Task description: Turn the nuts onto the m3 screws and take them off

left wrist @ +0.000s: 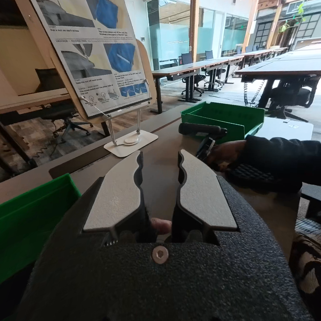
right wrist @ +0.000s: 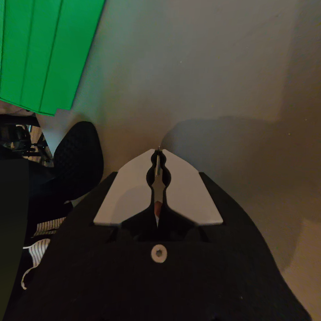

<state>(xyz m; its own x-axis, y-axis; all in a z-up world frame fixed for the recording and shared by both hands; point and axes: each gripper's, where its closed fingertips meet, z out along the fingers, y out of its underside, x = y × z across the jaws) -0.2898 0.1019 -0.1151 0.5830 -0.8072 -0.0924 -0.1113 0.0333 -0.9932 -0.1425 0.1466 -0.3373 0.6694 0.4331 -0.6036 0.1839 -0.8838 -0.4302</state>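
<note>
My left gripper [left wrist: 160, 156] is open and empty, its white fingers [left wrist: 125, 175] apart over the bare dark tabletop [left wrist: 159, 173]. My right gripper [right wrist: 158, 150] is shut on a thin metal screw [right wrist: 157, 165] that lies lengthwise between the pads, its tip poking just past the fingertips, low over the table [right wrist: 208, 69]. In the left wrist view the right gripper's body [left wrist: 205, 133] and the person's hand [left wrist: 225, 152] holding it show at the right; its fingertips are hidden there. No nut shows in either view.
A green bin [left wrist: 225, 118] stands behind the right gripper; its side also shows in the right wrist view [right wrist: 38, 52]. Another green bin [left wrist: 31, 217] is at my near left. A white stand [left wrist: 132, 142] holds an instruction sheet [left wrist: 97, 52]. A black mesh pad [right wrist: 78, 156] lies left. About 25 cm separates my left fingertips from my right.
</note>
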